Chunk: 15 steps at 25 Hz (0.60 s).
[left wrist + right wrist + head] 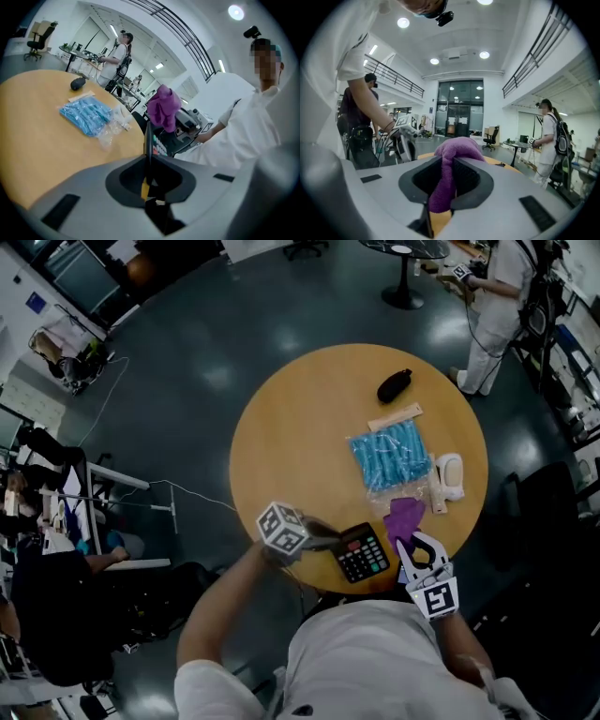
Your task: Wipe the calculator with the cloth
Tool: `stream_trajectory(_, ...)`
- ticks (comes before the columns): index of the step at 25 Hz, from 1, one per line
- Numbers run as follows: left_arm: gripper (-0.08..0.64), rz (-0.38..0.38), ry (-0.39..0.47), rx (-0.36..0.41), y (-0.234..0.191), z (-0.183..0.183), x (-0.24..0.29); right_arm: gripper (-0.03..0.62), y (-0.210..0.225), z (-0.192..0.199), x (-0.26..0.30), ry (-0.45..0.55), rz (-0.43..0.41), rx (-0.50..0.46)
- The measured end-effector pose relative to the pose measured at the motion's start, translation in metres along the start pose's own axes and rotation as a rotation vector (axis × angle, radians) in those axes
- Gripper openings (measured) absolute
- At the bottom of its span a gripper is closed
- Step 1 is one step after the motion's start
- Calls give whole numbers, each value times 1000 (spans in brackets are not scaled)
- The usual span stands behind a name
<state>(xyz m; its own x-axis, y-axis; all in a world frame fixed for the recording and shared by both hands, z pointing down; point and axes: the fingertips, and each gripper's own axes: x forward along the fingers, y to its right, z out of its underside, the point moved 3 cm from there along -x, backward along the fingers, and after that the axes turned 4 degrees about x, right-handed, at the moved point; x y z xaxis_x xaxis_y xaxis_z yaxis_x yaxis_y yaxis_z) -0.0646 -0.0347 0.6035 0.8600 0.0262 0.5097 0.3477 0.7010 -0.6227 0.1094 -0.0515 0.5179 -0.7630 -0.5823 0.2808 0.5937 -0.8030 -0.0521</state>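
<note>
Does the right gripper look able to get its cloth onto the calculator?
Probably yes: the left gripper holds the calculator by its edge, and the cloth in the right gripper hangs beside it, nothing between.

No legible text, brand name or number appears in any view. Key legends on the calculator [362,553] are too small to read. The left marker cube [282,528] and right marker cube [437,597] bear only black-and-white square patterns.
</note>
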Motion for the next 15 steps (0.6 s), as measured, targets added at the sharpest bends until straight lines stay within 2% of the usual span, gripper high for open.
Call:
stream_trajectory(3, 43, -71, -66, 14, 14, -26, -13, 71, -14, -12, 13, -5, -46, -117)
stream_trajectory(6, 43, -118, -138, 37, 27, -48, -22, 71, -27, -26, 34, 7, -91, -299)
stream_trajectory(9, 43, -108, -139, 46, 34, -69, -30, 71, -46, -36, 50, -15, -156, -424)
stream_trajectory(15, 43, -108, -135, 70, 36, -83, -44, 71, -87, -38, 55, -53, -319, -563)
